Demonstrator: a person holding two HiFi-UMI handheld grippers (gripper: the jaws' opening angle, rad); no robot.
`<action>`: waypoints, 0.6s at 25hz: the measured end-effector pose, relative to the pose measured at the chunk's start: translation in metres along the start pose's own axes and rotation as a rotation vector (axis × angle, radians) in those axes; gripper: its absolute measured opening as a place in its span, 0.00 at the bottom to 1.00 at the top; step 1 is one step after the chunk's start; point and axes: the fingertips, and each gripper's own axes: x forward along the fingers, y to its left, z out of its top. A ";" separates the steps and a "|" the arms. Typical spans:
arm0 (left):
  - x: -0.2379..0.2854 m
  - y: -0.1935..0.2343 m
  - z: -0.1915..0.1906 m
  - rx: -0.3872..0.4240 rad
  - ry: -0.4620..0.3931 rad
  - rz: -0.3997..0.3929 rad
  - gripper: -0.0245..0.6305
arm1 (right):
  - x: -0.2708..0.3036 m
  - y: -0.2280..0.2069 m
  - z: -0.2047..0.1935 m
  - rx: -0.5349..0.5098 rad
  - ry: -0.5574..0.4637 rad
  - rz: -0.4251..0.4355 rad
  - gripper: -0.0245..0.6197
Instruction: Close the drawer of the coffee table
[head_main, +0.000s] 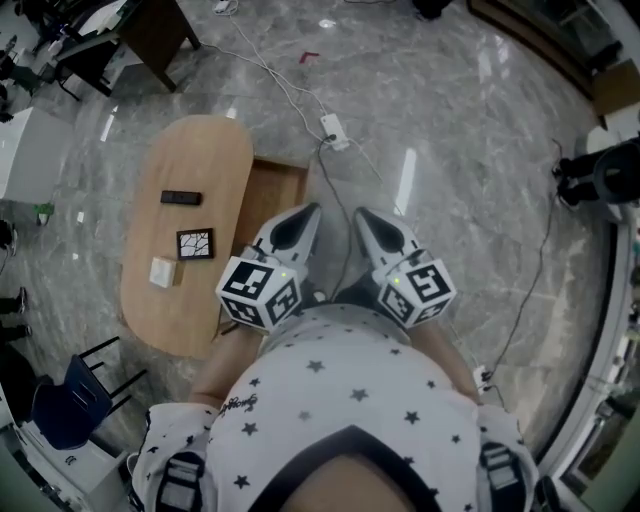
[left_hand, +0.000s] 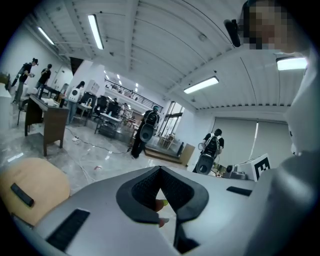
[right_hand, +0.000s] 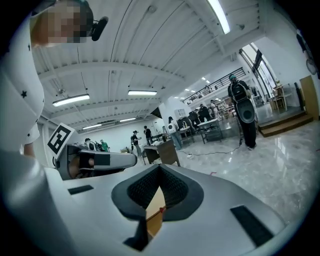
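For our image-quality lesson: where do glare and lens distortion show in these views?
Head view: lamp glare streaks the polished floor. Left gripper view: the ceiling bows from wide-angle distortion. Right gripper view: same bending, dark corners.

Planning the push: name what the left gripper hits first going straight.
Likely the marble floor near the power strip; the left gripper aims just past the open drawer, depth unclear.

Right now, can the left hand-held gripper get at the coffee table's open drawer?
Probably yes. The drawer stands open from the coffee table, just ahead of the shut left hand-held gripper, and nothing shows between them.
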 end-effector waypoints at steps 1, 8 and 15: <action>0.005 0.003 0.004 -0.009 -0.015 0.022 0.05 | 0.005 -0.006 0.004 -0.008 0.002 0.021 0.05; 0.043 0.013 0.025 -0.055 -0.084 0.160 0.05 | 0.024 -0.053 0.029 -0.038 0.063 0.130 0.05; 0.072 0.028 0.042 -0.091 -0.132 0.283 0.05 | 0.046 -0.091 0.046 -0.044 0.112 0.214 0.05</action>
